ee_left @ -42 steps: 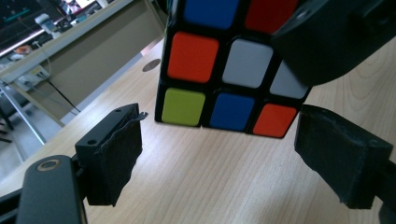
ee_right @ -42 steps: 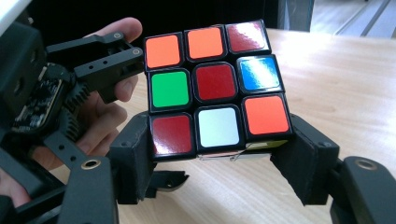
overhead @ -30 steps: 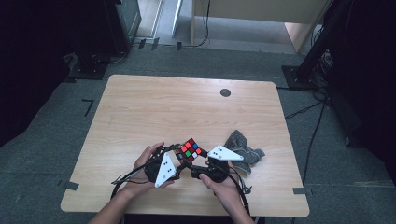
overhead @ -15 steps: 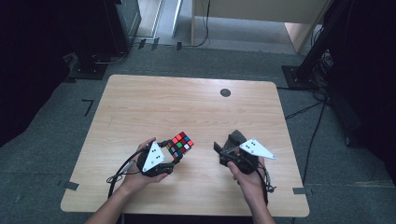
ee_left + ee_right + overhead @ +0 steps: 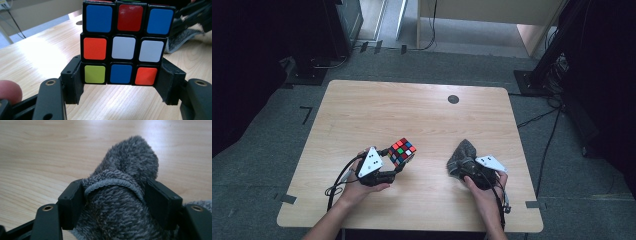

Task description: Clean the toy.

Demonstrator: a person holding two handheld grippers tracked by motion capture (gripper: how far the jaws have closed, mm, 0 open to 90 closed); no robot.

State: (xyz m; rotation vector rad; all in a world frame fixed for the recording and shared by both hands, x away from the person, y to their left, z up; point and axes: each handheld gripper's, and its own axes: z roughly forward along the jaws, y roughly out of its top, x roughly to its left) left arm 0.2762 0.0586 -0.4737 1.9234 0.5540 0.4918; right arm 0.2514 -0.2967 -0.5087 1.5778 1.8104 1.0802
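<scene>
No words, labels, brands, numbers or signs can be read anywhere in these views.

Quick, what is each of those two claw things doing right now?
Left gripper: shut on the multicoloured plastic puzzle cube.
Right gripper: jaws just closing, pressed around the fuzzy grey cloth.

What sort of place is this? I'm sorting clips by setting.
Probably a lab or recording studio, not a home: a bare wooden table on grey carpet with tape marks, dark equipment stands and loose cables around it.
</scene>
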